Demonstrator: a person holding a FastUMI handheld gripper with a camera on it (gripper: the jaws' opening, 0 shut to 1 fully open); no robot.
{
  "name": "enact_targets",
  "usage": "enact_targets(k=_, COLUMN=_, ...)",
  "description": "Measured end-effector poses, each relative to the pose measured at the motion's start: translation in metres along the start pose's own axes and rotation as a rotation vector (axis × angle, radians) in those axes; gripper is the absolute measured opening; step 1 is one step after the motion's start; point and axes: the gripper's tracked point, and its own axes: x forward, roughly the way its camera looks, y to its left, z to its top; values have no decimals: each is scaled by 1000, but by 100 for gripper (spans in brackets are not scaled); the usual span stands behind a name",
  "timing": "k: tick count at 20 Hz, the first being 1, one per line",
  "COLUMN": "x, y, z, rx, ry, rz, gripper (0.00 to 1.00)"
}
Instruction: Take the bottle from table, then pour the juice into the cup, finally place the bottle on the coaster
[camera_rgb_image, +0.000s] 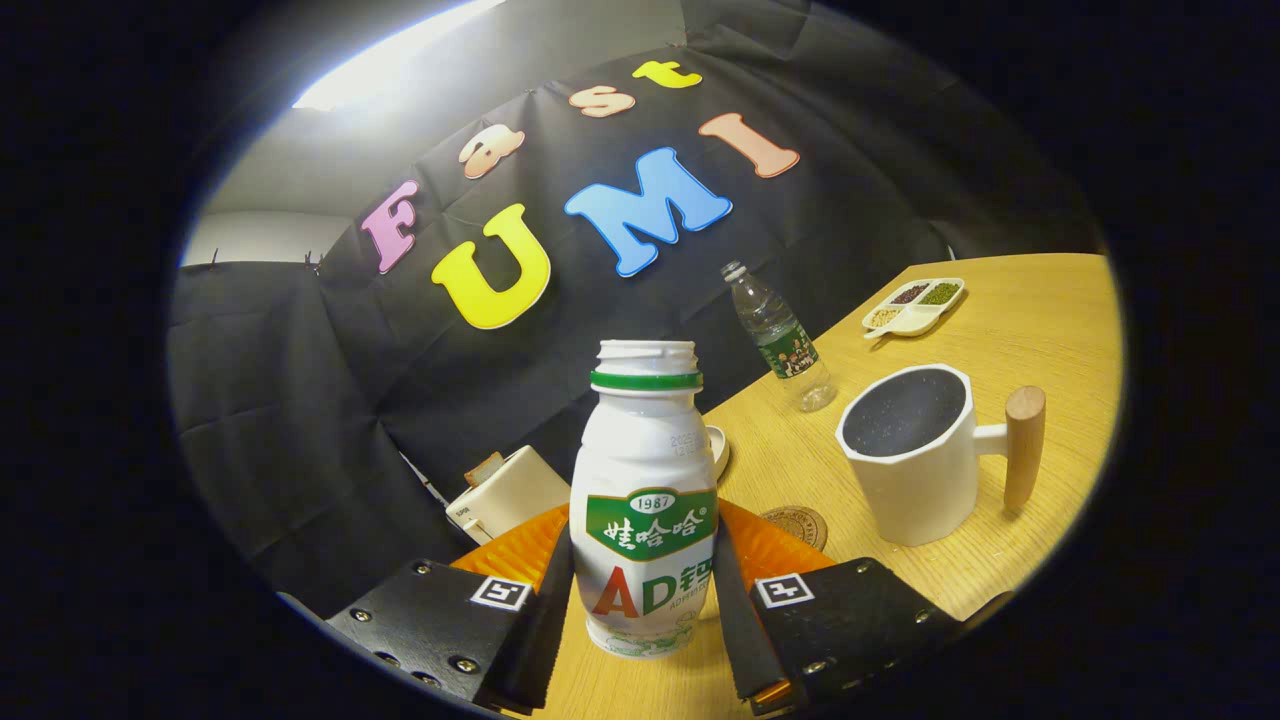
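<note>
Gripper view looks along the tool (645, 600), whose two fingers close on the lower body of the white bottle (644, 500), one finger pressing each side. The bottle stands between them, uncapped, with a green ring under its open mouth and a green-and-white label across its front. The whole scene is tilted, so the bottle looks upright against the fingers while the desk (1020, 330) slopes away; whether the bottle's base touches the desk or hangs just above it I cannot tell.

Just behind the bottle and the fingers sits an orange ribbed object (520, 550), showing on both sides of the bottle. Beside it, a little further off, a round brown coaster (798, 524) lies flat on the wood. Beyond the coaster, on that same side, stands the white cup (915, 455) with a dark inside and a wooden peg handle pointing away from the bottle; it is well apart from the bottle.

On the other side, a cream box-like object (505, 492) rests near the desk's edge, and a small white rim peeks out right behind the bottle's shoulder. Farther back a clear plastic water bottle (782, 340) with a green label stands alone, and beyond it a white divided tray (915, 306) holds dark, green and pale grains in separate sections.
</note>
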Motion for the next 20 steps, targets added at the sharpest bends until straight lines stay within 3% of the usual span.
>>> enact_targets(k=7, x=4, y=-7, z=-4, rx=125, ry=21, rz=5, gripper=67)
enact_targets(k=14, x=-1, y=-10, z=5, rx=355, ry=-17, rz=74, gripper=66)
enact_targets(k=20, x=2, y=-10, z=5, rx=398, ry=-17, rz=81, gripper=66)
